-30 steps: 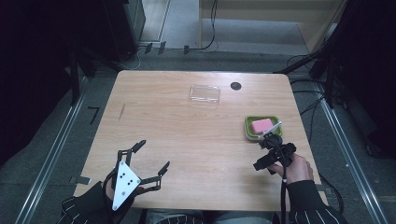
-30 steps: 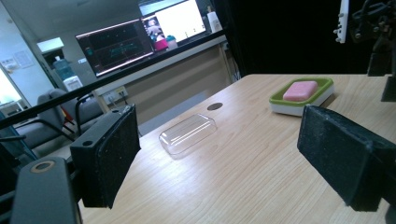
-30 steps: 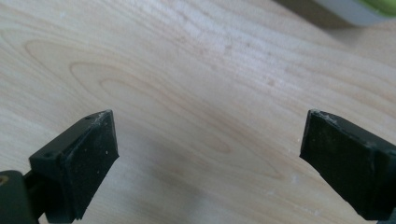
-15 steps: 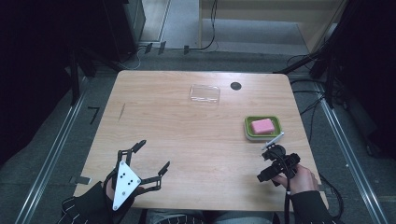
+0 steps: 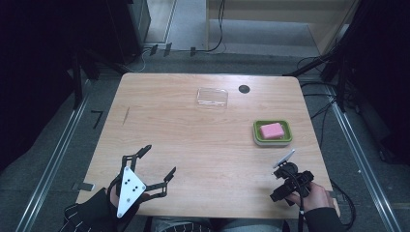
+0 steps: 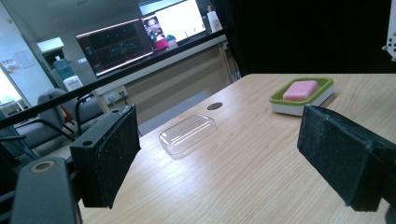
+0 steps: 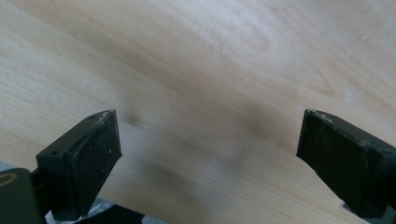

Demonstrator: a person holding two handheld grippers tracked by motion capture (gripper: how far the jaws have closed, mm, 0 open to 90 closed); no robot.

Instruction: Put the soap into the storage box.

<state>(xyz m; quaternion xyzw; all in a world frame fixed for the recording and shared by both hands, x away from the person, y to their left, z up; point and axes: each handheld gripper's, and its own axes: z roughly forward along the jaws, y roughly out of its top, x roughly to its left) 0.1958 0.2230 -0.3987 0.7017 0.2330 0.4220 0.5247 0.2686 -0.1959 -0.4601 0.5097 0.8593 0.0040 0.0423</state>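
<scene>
Both grippers stood wide open and empty: left gripper (image 5: 155, 164) at the table's (image 5: 193, 135) near-left corner, right gripper (image 5: 280, 186) near-right. Pink soap (image 5: 271, 130) lay in its green dish (image 5: 257, 137), a clear lid (image 5: 212, 97) well beyond.

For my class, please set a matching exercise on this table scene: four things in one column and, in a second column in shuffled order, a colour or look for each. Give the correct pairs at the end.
Things
1. soap
2. soap dish
3. lid
4. table

Colour or look
A. see-through
B. pale wood
C. pink
D. green rim on a white base

Pairs: 1-C, 2-D, 3-A, 4-B
</scene>
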